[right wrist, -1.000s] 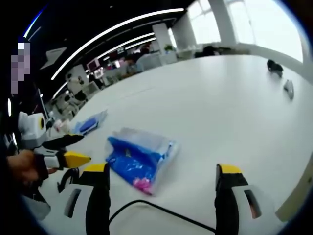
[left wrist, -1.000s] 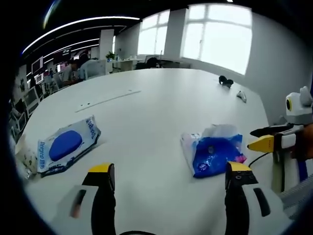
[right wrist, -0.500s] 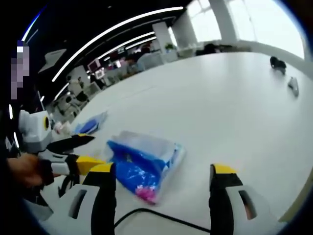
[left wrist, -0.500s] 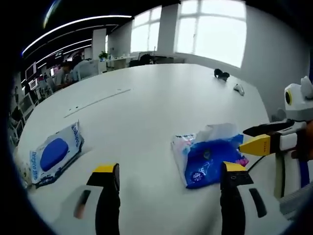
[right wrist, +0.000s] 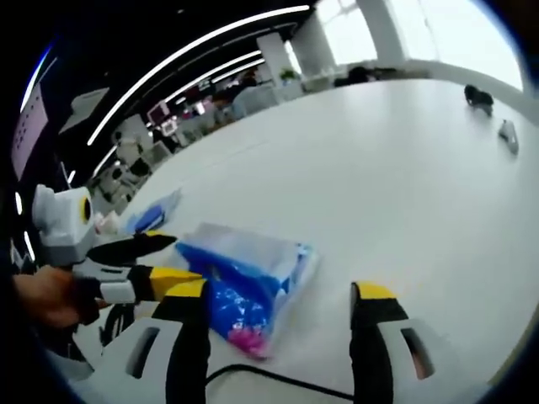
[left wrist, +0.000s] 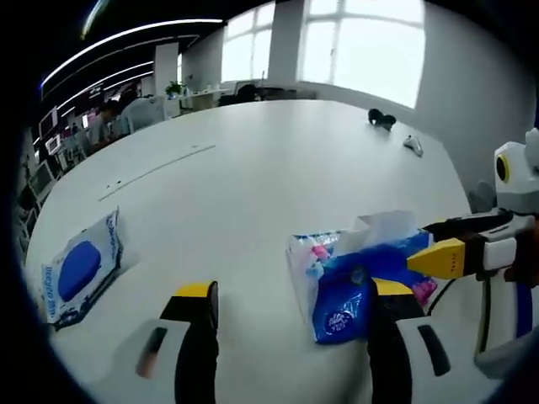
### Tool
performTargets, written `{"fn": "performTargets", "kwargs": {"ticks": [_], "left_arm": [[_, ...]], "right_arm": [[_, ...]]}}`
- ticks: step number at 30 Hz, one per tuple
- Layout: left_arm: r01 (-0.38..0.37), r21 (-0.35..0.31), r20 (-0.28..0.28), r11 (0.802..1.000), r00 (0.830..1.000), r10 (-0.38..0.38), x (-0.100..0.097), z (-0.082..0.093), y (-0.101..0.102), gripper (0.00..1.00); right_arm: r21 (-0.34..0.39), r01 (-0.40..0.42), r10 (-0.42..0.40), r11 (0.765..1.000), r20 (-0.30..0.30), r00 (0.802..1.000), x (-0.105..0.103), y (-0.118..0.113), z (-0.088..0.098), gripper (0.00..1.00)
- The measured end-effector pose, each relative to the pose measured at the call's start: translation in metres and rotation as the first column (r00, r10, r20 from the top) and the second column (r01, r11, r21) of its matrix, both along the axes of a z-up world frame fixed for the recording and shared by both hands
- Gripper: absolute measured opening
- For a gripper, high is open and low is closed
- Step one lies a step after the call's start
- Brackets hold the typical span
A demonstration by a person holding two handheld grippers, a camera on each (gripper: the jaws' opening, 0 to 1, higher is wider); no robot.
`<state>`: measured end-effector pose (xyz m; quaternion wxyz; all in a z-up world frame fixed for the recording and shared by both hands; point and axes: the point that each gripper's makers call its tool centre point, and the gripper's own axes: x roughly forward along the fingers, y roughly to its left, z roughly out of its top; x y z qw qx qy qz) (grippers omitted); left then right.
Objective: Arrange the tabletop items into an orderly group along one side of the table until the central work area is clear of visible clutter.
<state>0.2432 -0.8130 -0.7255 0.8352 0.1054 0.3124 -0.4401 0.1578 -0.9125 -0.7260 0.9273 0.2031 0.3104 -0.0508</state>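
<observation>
The white table (left wrist: pixel 253 168) runs wide and bare through its middle in the left gripper view, with its curved far edge under the windows and its right edge falling away beside the blue tissue pack (left wrist: pixel 358 273). Two small dark and pale objects (left wrist: pixel 383 119) sit well off near that far right edge, apart from everything else. A blue wet-wipe packet (left wrist: pixel 80 269) lies flat near the table's left edge, well apart from the tissue pack, with open tabletop between them. The left gripper (left wrist: pixel 290 316) hangs just over the near tabletop with its yellow-tipped jaws spread wide and nothing between them; its right jaw tip sits just beside, perhaps over, the near corner of the tissue pack, and whether it touches cannot be told. The right gripper (left wrist: pixel 446 252) comes in from the right, its yellow tip at the pack's right end. In the right gripper view, the right gripper (right wrist: pixel 274 303) also stands wide apart and empty, with the tissue pack (right wrist: pixel 244 278) lying by its left jaw and a black cable (right wrist: pixel 278 379) curving across the table between the jaws. The left gripper (right wrist: pixel 139 269), held in a hand (right wrist: pixel 42 299), reaches in from the left, its tips close against the pack's left side. The wet-wipe packet (right wrist: pixel 152 217) lies farther back to the left, near the table edge.
</observation>
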Motion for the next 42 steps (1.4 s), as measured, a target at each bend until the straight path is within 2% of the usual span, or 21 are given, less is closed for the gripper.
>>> {"fn": "performTargets", "kwargs": {"ticks": [5, 16, 19, 22, 24, 30, 31, 33, 38, 42], "left_arm": [[0.009, 0.024, -0.003, 1.0, 1.0, -0.009, 0.0, -0.004, -0.005, 0.72], [-0.001, 0.048, -0.01, 0.999, 1.0, 0.002, 0.004, -0.009, -0.007, 0.59], [0.0, 0.047, -0.011, 0.999, 1.0, 0.001, 0.004, -0.008, -0.009, 0.53], [0.033, 0.047, -0.02, 0.998, 0.999, -0.033, -0.002, -0.008, -0.015, 0.42], [0.045, 0.054, -0.004, 0.997, 0.999, -0.045, -0.002, -0.007, -0.017, 0.39], [0.054, 0.064, 0.003, 0.997, 0.999, -0.054, -0.004, -0.005, -0.017, 0.28], [0.051, 0.067, 0.007, 0.996, 0.999, -0.052, -0.004, -0.005, -0.017, 0.27], [0.05, 0.082, 0.02, 0.995, 0.998, -0.051, -0.002, -0.004, -0.014, 0.22], [0.048, 0.071, 0.028, 0.996, 0.998, -0.05, -0.001, 0.001, -0.013, 0.14], [0.034, 0.066, 0.027, 0.997, 0.999, -0.036, 0.001, 0.004, -0.01, 0.13]], "right_arm": [[0.005, -0.001, 0.001, 1.0, 0.001, 1.0, 0.006, 0.0, 0.0, 0.6], [0.013, 0.011, -0.011, 1.0, 0.0, 1.0, 0.014, -0.002, -0.004, 0.52], [0.008, 0.02, -0.02, 1.0, -0.005, 1.0, 0.014, -0.003, -0.005, 0.44], [-0.012, 0.036, -0.036, 0.999, -0.007, 0.999, 0.013, -0.005, -0.007, 0.39], [-0.003, 0.031, -0.031, 1.0, -0.012, 0.999, 0.013, -0.001, -0.008, 0.31], [0.008, 0.04, -0.04, 0.999, -0.005, 0.999, 0.015, 0.002, -0.006, 0.15], [0.028, 0.059, -0.059, 0.998, -0.005, 0.998, 0.016, 0.002, -0.005, 0.14], [0.024, 0.065, -0.065, 0.998, 0.002, 0.998, 0.017, 0.0, -0.003, 0.11], [0.025, 0.073, -0.073, 0.997, 0.002, 0.997, 0.019, -0.001, 0.0, 0.06], [0.039, 0.078, -0.078, 0.996, -0.005, 0.997, 0.02, 0.0, 0.002, 0.02]]}}
